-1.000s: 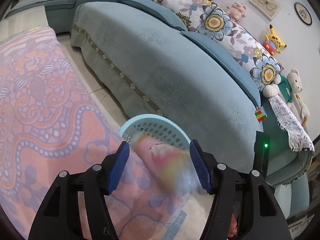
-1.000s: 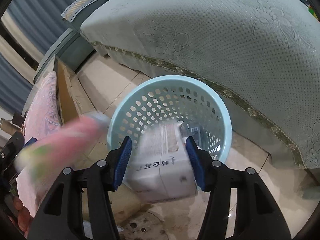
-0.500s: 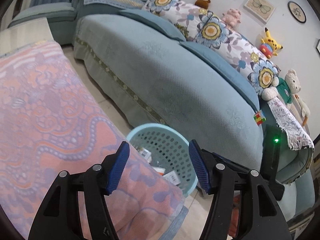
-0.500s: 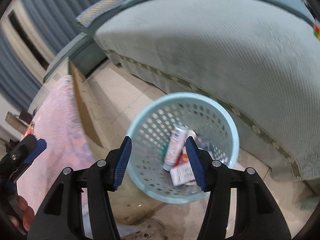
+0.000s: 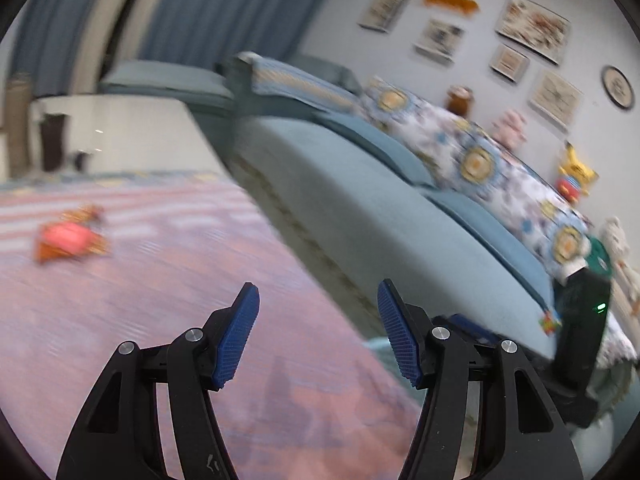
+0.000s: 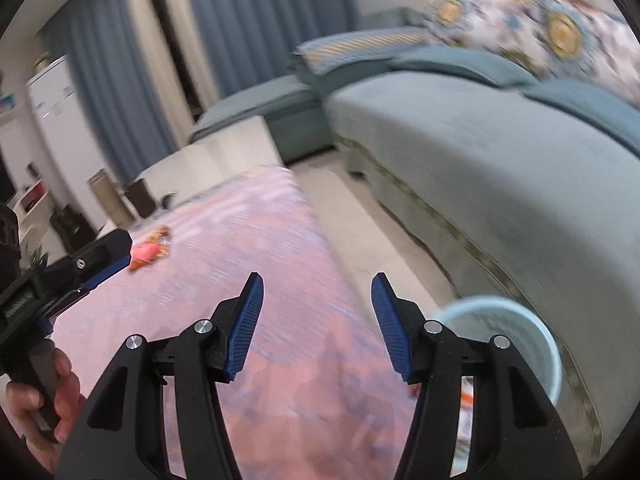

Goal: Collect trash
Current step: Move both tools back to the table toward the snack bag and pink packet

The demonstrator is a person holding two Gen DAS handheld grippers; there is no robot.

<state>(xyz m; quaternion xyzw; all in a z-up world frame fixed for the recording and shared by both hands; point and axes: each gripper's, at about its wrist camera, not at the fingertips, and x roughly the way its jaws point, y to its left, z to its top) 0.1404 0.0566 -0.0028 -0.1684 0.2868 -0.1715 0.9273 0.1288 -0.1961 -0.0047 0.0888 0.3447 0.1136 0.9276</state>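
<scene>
A red and orange wrapper (image 5: 68,239) lies on the pink patterned tablecloth (image 5: 168,264), far ahead and left of my left gripper (image 5: 318,334), which is open and empty above the cloth. The wrapper also shows in the right wrist view (image 6: 148,251). My right gripper (image 6: 316,324) is open and empty over the table's right part. The light blue perforated basket (image 6: 536,336) stands on the floor at lower right, with some trash inside. The left gripper (image 6: 80,268) shows at the left edge of the right wrist view.
A long teal sofa (image 5: 360,184) with floral cushions runs along the right. A tiled floor strip (image 6: 360,216) separates table and sofa. A white cabinet (image 6: 52,112) and dark containers (image 6: 140,198) stand beyond the table's far end.
Both grippers dropped their items into the basket, then swung up and left away from it. Both views now look along the table toward the wrapper.
</scene>
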